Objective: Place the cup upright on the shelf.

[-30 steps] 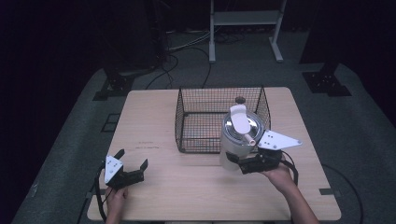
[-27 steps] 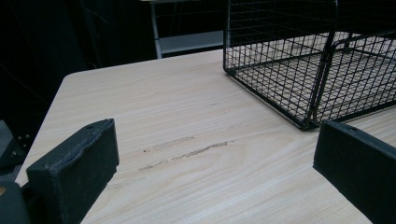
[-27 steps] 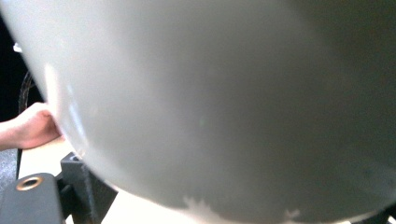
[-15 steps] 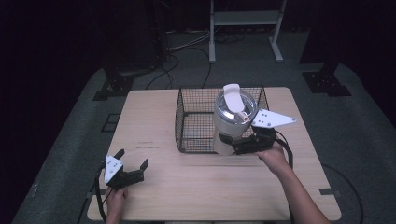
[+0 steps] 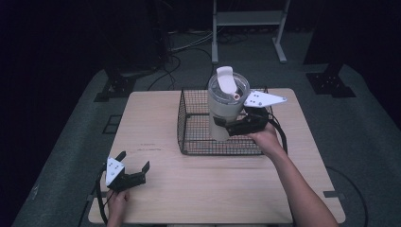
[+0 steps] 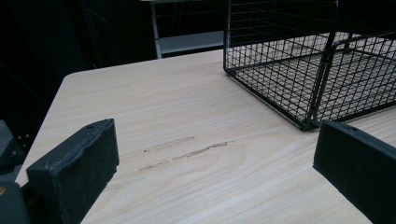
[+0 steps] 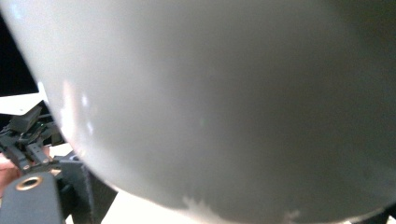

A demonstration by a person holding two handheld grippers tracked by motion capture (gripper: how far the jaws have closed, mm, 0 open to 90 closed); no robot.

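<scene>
A tall, pale grey insulated tumbler with a clear lid and a white flip tab (image 5: 226, 104) hangs upright in the air above the black wire-mesh basket (image 5: 198, 135) that stands on the light wooden table (image 5: 227, 189), clamped low on its wall by the right gripper (image 5: 231, 128), whose black jaws close on the body from the person's side. In the right gripper view the tumbler's smooth, faintly glossy wall (image 7: 224, 102) looms very near the camera. Judged from this finish, the vessel is rigid and will not crush, but it is slick and probably top-heavy with its lid on; a hold around the middle of the body, or lower where it narrows, seems safest, with the jaws square to the wall so that it cannot pivot. The left gripper (image 5: 131, 174) rests near the table's near left corner with its jaws spread wide and nothing between them, the basket's corner (image 6: 308, 70) lying ahead of it. Compared with half a second before, the tumbler has risen higher and sits further over the basket's interior, while the left gripper has not moved.
</scene>
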